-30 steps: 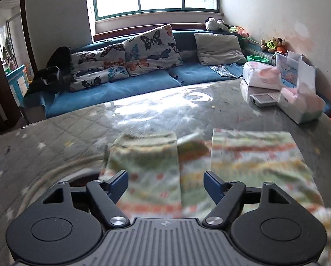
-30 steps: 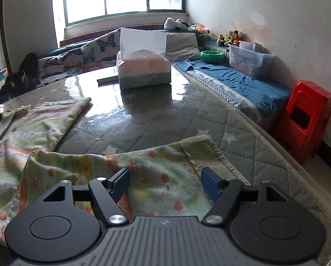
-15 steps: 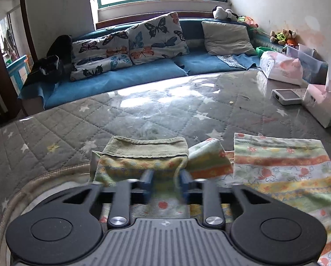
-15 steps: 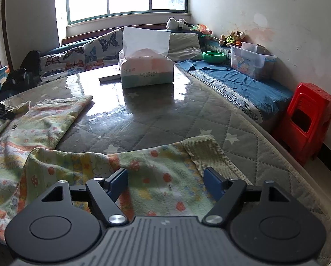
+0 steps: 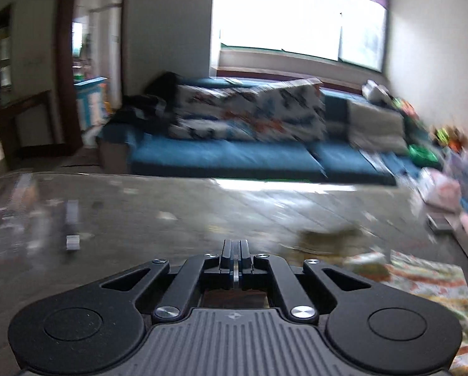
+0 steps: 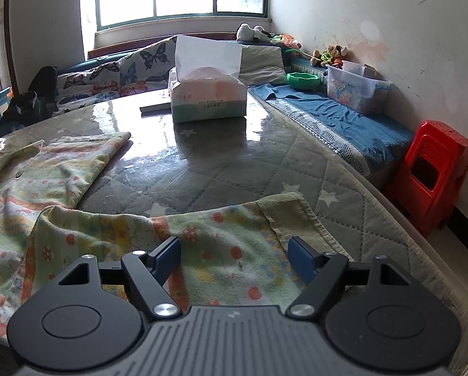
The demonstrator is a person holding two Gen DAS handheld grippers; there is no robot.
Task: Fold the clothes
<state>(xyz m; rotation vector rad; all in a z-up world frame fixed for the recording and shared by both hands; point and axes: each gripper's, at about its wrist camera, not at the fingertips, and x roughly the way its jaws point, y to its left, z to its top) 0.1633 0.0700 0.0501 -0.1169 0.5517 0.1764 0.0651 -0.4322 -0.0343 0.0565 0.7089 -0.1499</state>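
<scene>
A child's patterned garment (image 6: pixel 115 238), pale green with orange stripes and red dots, lies spread on the quilted table (image 6: pixel 240 169). Its sleeve with a ribbed green cuff (image 6: pixel 293 216) lies just ahead of my right gripper (image 6: pixel 234 252), which is open and empty over the sleeve. In the blurred left wrist view my left gripper (image 5: pixel 234 255) is shut, jaws pressed together with no cloth visible between them. The garment (image 5: pixel 421 279) lies to its right, with its other cuff (image 5: pixel 327 239) on the table.
A tissue box (image 6: pixel 207 94) and a flat item behind it stand at the table's far side. A blue sofa with butterfly cushions (image 5: pixel 249 125) runs behind the table. A red stool (image 6: pixel 434 169) stands beyond the table's right edge. A small object (image 5: pixel 72 225) lies on the table's left.
My left gripper has closed fully, lifted and swung left fast, so its view is blurred and the sleeve cuff now lies off to its right. The right gripper has barely moved and stays open.
</scene>
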